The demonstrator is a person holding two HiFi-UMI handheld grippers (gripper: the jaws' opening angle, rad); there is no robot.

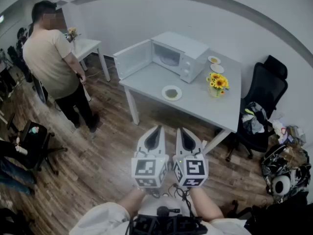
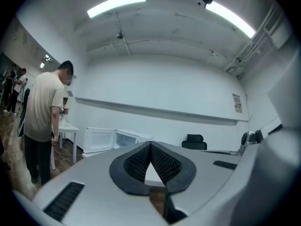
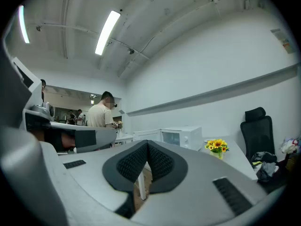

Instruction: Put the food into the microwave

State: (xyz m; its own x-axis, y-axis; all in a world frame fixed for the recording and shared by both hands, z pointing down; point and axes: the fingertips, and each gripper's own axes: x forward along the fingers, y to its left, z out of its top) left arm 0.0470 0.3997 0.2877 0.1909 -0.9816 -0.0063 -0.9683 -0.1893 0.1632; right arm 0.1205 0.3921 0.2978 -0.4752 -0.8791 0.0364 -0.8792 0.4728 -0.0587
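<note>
From above the person's head, the left gripper (image 1: 156,132) and the right gripper (image 1: 182,132) are held side by side out in front of the body, over the wooden floor (image 1: 102,155) and well apart from the white table (image 1: 210,107). On that table the microwave (image 1: 182,58) stands with its door (image 1: 132,58) swung wide open, and the plate of food (image 1: 171,92) lies on the tabletop in front of it, untouched by either tool. A vase of sunflowers (image 1: 217,83) stands to the right of the plate, and a bystander in a beige shirt (image 1: 51,62) is off to the left. Looking along the left gripper, its jaws are pressed together at the tips with nothing between them, and the open microwave shows far off beyond them. Looking along the right gripper, the jaws likewise meet at the tips and carry nothing; the microwave and the sunflowers sit in the distance. To my eye the door is ready, but the walk up, the pickup and the placing inside are all left to do.
</note>
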